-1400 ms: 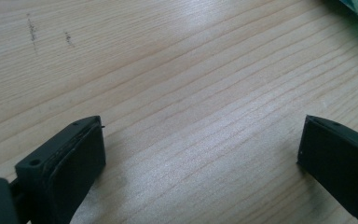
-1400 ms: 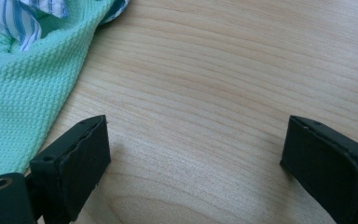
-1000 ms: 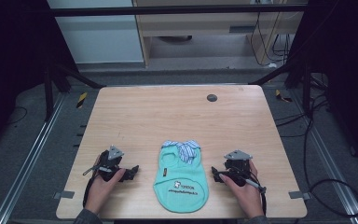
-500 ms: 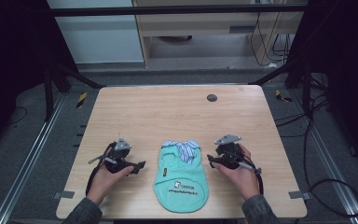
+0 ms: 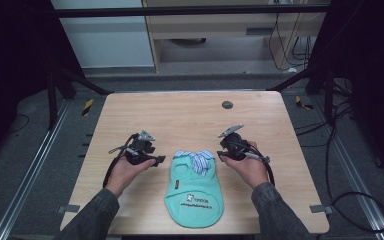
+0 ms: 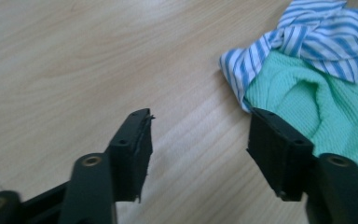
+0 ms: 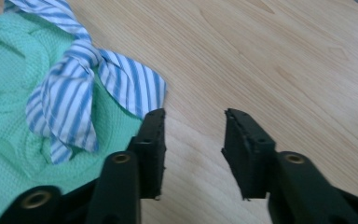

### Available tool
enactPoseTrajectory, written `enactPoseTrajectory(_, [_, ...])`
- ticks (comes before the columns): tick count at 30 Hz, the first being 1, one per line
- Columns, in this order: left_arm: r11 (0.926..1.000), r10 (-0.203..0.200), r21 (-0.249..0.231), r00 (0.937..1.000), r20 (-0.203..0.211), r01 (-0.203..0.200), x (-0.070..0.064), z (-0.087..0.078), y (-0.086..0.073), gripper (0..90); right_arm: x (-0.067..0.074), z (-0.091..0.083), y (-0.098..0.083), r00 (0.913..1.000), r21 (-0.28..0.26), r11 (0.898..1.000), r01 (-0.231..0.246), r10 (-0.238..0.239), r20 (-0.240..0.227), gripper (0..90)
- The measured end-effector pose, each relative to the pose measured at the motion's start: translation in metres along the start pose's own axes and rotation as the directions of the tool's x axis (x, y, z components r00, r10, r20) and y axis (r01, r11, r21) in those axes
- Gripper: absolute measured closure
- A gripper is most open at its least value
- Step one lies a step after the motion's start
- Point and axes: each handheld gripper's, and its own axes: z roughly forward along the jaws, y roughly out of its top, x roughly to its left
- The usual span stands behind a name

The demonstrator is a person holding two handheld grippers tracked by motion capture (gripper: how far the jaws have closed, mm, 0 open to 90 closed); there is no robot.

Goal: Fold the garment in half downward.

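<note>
A small mint-green garment (image 5: 194,189) with a blue-and-white striped collar (image 5: 196,158) lies flat near the table's front edge, printed text at its lower part. My left gripper (image 5: 157,160) is held just left of the collar, jaws open, with bare wood between them; in the left gripper view (image 6: 198,144) the striped collar (image 6: 307,32) and green knit (image 6: 326,107) lie past the right jaw. My right gripper (image 5: 222,153) sits just right of the collar, open and empty; in the right gripper view (image 7: 193,144) the collar (image 7: 79,88) reaches its left jaw.
The light wooden table (image 5: 190,115) has a small dark round disc (image 5: 227,104) near its far edge. Dark floor, metal frame legs and cables surround the table. A pale cabinet (image 5: 105,35) stands beyond it.
Both grippers have moved forward from the front edge, away from the person, and inward toward the garment's collar. The garment has not moved.
</note>
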Motion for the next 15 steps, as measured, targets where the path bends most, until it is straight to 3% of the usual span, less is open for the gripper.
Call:
enactPoseTrajectory(1, [1.0, 0.004, -0.001, 1.0, 0.005, -0.004, 0.0, 0.001, 0.004, 48.1, 0.002, 0.004, 0.005, 0.9999, 0.002, 1.0, 0.015, -0.015, -0.004, 64.7])
enactPoseTrajectory(5, [1.0, 0.0, -0.007, 0.9996, 0.029, 0.0, -0.004, 0.006, 0.015, 54.5, 0.004, 0.007, 0.01, 0.9997, 0.004, 1.0, 0.02, -0.02, -0.013, 67.3])
enactPoseTrajectory(7, [0.9997, 0.013, 0.022, 0.9992, 0.038, -0.014, -0.005, 0.01, 0.022, 56.5, 0.005, 0.008, 0.016, 0.9993, 0.022, 0.999, 0.028, -0.027, -0.026, 68.9])
enactPoseTrajectory(9, [0.9997, 0.011, 0.022, 0.9991, 0.041, -0.012, -0.006, 0.012, 0.024, 60.6, 0.005, 0.008, 0.017, 0.9991, 0.027, 0.999, 0.03, -0.03, -0.029, 69.1])
enactPoseTrajectory(15, [0.9978, 0.024, 0.06, 0.9979, 0.061, -0.028, -0.012, 0.022, 0.035, 64.0, 0.004, 0.012, 0.024, 0.9978, 0.06, 0.998, -0.013, 0.017, -0.063, 71.4])
